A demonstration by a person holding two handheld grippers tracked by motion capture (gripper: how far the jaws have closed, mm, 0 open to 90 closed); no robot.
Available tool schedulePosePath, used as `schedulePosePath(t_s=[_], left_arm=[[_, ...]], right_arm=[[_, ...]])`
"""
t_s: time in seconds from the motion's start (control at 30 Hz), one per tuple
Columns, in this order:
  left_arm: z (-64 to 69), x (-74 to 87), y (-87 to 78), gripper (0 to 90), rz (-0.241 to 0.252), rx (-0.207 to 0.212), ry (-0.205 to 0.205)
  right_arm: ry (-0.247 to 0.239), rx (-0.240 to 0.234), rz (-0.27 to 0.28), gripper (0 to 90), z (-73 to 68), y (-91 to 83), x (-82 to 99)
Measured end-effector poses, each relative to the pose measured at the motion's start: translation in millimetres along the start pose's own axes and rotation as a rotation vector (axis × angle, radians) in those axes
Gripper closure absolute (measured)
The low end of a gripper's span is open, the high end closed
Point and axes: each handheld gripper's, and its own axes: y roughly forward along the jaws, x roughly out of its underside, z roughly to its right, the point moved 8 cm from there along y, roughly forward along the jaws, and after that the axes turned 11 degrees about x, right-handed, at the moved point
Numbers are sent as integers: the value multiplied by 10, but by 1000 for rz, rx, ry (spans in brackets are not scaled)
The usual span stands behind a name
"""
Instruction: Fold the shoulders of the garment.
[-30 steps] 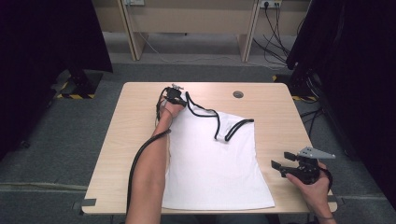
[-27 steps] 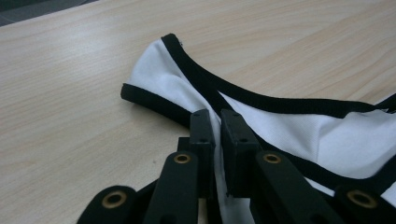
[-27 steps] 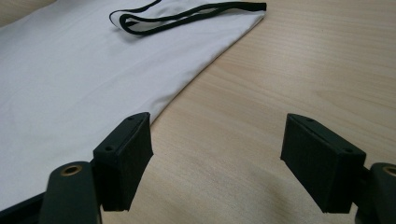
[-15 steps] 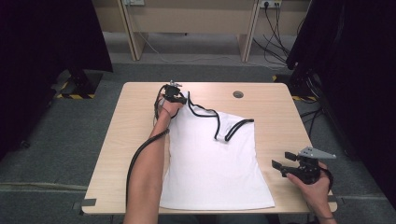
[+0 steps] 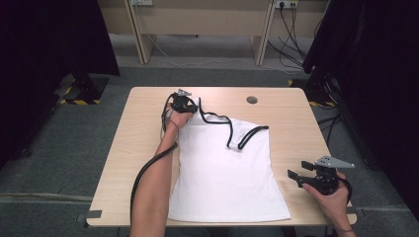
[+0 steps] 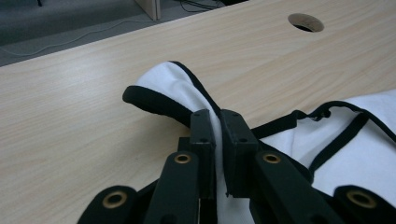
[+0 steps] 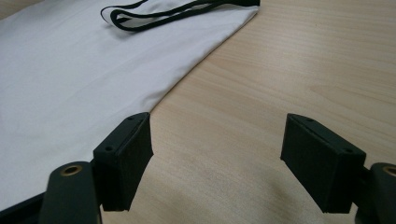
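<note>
On a wooden table (image 5: pixel 123 148), the left gripper (image 5: pixel 184 104) pinches a white tank top's (image 5: pixel 227 173) strap (image 6: pixel 163 88) while the right gripper (image 5: pixel 301 177), beside the top's hem, gapes wide

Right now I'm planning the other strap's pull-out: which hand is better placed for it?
Right, probably: the right gripper is open and free beside the top, while the left gripper is shut on one strap.
</note>
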Motion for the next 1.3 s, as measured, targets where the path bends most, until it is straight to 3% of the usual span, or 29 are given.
schedulePosePath(t_s=[0.1,0.2,0.43,0.73,1.03,1.3], left_arm=[[0,0,0,826,0,0,0],[119,1,-41,825,20,12,28],[186,17,-68,826,25,7,52],[346,59,-211,822,57,8,123],[464,97,-242,817,74,16,159],[564,170,-257,810,50,33,189]], right_arm=[[1,2,-4,250,0,9,7],[0,2,-4,250,-5,14,5],[0,6,-6,250,-1,26,7],[-7,3,-10,249,-34,36,15],[-5,2,-11,248,-50,41,12],[-7,-1,-13,248,-64,43,19]])
